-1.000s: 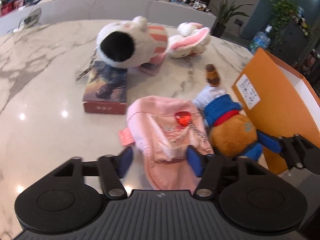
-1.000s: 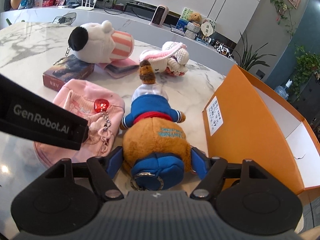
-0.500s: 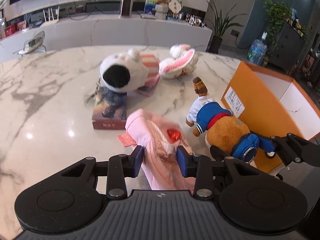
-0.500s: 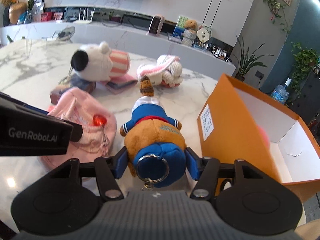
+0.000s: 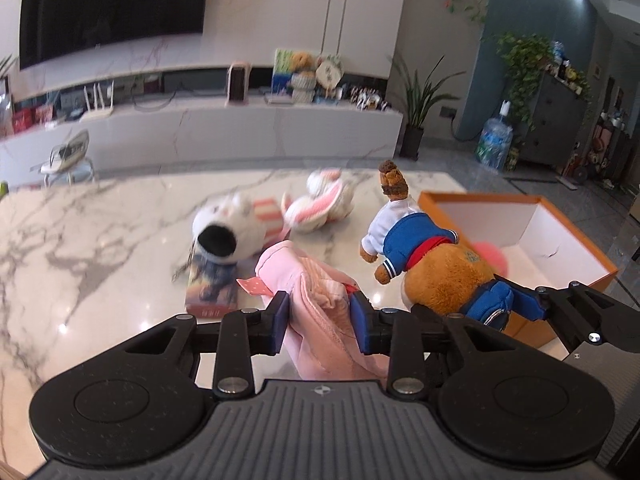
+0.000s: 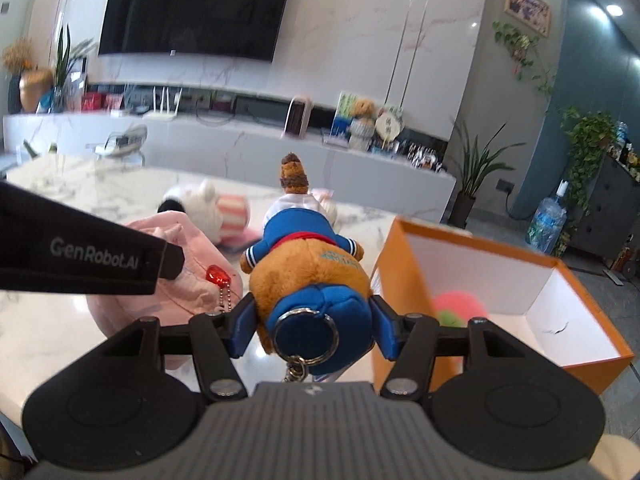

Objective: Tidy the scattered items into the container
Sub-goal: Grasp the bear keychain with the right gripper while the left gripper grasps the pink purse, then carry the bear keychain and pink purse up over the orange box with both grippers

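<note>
Plush bear (image 6: 308,280) clamped in right hand-held gripper (image 6: 312,326), pink hat (image 5: 320,304) pinched in left hand-held gripper (image 5: 320,322), both lifted beside orange box (image 6: 404,280). Carrying step; next, over the box, then release.

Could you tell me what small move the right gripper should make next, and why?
Probably carry the bear plush a little to the right, over the orange box. The right gripper is shut on its blue end and has it lifted off the marble table, and the box's open top sits just to the right.
</note>
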The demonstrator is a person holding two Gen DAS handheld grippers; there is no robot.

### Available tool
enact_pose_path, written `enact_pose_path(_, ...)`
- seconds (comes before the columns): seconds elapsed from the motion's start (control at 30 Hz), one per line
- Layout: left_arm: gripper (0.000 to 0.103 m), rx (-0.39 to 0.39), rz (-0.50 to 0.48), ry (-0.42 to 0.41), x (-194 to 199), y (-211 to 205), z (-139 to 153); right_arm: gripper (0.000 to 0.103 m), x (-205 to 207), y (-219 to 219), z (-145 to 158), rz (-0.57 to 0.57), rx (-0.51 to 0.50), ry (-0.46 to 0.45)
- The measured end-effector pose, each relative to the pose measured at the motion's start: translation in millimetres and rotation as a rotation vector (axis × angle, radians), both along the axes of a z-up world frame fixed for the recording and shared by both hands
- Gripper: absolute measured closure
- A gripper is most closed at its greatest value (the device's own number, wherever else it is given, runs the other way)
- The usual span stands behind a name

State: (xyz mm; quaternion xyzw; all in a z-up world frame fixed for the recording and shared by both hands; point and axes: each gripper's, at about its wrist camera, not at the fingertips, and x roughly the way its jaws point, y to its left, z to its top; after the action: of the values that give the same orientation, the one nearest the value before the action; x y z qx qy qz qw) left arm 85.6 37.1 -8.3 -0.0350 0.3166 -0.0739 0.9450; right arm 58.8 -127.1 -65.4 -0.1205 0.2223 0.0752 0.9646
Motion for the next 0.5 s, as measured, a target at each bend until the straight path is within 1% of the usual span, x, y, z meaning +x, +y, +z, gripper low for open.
enact_pose_path(0.23, 0.065, 0.009, -0.044, -0.084, -2, -25, 30, 0.042, -12, -25, 33, -0.032, 0.056, -0.102)
enact_pose_path(0.5, 0.065, 0.011, -0.139, -0.140, 19, -75, 52, 0.042, -2, -73, 60, -0.103, 0.080, -0.171)
